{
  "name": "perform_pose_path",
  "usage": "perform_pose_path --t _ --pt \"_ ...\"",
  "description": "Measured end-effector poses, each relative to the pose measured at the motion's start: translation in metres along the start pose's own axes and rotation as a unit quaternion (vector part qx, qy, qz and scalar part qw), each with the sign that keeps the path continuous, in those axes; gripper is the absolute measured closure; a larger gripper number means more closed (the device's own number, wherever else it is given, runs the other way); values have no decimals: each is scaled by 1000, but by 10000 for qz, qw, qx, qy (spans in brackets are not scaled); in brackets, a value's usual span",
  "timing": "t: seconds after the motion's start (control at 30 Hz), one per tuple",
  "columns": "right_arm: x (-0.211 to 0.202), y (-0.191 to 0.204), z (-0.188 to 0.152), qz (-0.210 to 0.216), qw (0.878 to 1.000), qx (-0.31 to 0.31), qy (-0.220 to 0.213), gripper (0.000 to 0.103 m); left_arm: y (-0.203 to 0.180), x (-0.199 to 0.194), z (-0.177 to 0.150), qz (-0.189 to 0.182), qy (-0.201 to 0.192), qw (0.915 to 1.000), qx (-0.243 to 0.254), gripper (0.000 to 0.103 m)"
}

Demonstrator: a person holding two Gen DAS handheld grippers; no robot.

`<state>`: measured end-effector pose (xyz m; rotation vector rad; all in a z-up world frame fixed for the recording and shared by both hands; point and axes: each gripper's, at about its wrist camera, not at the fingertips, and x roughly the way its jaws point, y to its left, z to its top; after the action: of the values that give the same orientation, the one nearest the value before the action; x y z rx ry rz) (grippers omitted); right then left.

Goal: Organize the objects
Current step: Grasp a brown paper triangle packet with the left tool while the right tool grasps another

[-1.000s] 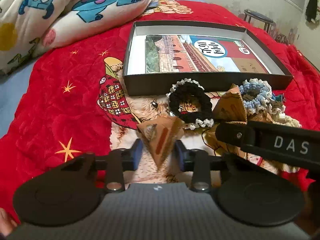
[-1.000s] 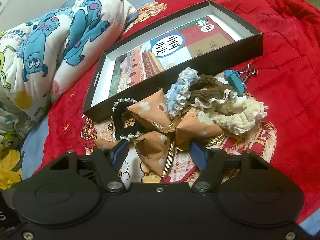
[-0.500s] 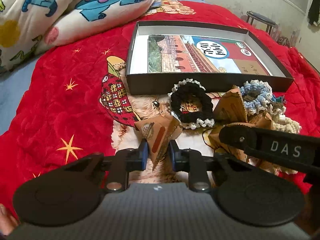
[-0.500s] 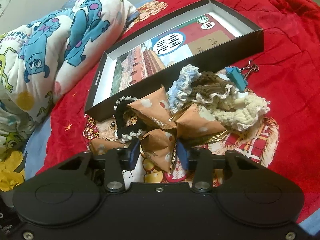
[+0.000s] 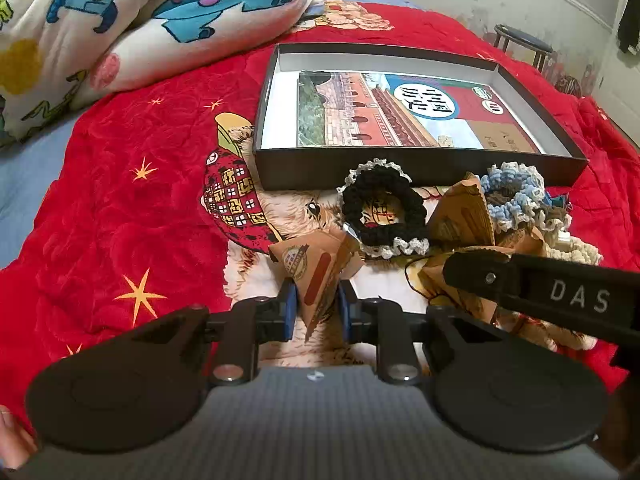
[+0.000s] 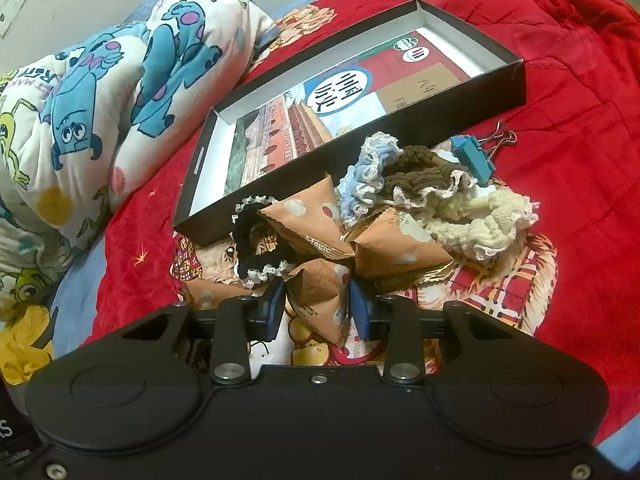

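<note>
Left gripper clenched on a tan pyramid packet; right gripper closing on another pyramid packet, pads at its sides. Both packets low on the red bed blanket, just before the open black box. Grasp step; next likely lift, carry over box wall. Crinkly paper-foil, crushable. Crocheted scrunchies soft, frilly.

The right tongs cover part of a brown packet in the left wrist view. The cartoon quilt is cut off by the frame edge. Small print on the packets is unreadable.
</note>
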<state>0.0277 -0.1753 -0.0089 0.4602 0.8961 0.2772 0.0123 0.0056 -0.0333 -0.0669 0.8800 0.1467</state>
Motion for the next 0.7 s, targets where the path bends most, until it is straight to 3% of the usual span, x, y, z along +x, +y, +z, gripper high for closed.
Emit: perform_pose_path --t 0.7 --pt "-15 2 -1 170 9997 140 -116 71 2 -11 1 6 -130 9999 -87 80"
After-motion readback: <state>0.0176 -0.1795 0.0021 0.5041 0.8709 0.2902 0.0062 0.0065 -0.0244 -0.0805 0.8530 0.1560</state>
